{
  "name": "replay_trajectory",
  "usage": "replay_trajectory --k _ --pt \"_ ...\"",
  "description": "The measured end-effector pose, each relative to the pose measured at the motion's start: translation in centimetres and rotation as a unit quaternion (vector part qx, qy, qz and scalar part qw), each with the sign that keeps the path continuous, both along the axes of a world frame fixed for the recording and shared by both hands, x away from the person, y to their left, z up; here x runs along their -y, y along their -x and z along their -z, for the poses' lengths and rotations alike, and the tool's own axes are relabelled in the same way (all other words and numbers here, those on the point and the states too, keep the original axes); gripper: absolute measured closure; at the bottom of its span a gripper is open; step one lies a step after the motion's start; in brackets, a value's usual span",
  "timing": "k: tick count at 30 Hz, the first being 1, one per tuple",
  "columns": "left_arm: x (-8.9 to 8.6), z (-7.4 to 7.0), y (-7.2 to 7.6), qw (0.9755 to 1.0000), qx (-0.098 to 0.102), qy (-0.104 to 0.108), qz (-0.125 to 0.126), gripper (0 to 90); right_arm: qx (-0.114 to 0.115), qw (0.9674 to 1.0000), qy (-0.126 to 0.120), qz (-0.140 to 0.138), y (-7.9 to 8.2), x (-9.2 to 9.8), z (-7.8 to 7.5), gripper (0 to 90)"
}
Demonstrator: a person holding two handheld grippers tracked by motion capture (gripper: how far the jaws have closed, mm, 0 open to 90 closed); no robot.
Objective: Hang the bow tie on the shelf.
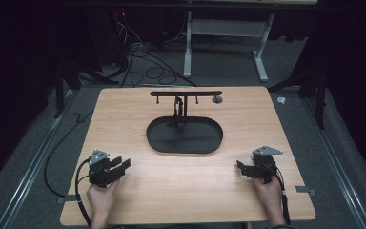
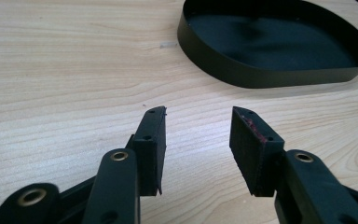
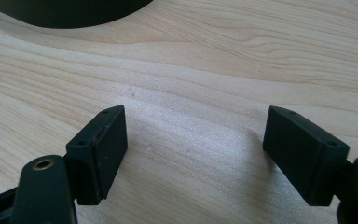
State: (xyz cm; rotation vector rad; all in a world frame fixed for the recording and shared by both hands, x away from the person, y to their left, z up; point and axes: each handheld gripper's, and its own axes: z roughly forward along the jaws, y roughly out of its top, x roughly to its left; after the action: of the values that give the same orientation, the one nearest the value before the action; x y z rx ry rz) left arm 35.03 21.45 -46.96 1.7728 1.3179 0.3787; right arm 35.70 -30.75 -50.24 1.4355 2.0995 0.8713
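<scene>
Here, at the near edge of the bench, both grippers at rest, low over the wood, aimed inward toward the black tray at the bench's middle. Nothing in hand yet; by the look of it, the start of a reach toward the tray and the stand at its far rim, something dark and thin hanging from its bar, too small to name.

To do the reach well: lift clear of the bench first, keep the fingers spread, come in over the tray's wall rather than against it, and slow before the stand, a light thing likely to tip at a nudge. One gripper at a time, so as not to cross over the tray.

Left gripper: fingers parted to a middling gap, bare wood between, nothing held or touched; tray just ahead and to its right.

Right gripper: fingers spread wider, likewise empty, only bench grain between; tray's edge at the far left of its view.
</scene>
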Motion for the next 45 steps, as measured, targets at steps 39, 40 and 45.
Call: replay_trajectory --k 39,40,45 --pt "1.7 3.2 -1.0 0.9968 -0.004 -0.076 -0.024 50.4 0.0 1.0 0.0 0.001 0.0 0.0 0.0 22.9" --pt "1.7 3.4 -1.0 0.9965 -0.005 -0.079 -0.024 49.9 0.0 1.0 0.0 0.001 0.0 0.0 0.0 22.9" --pt "2.0 3.7 -0.8 0.9949 0.001 -0.098 -0.023 46.5 0.0 1.0 0.0 0.001 0.0 0.0 0.0 22.9"
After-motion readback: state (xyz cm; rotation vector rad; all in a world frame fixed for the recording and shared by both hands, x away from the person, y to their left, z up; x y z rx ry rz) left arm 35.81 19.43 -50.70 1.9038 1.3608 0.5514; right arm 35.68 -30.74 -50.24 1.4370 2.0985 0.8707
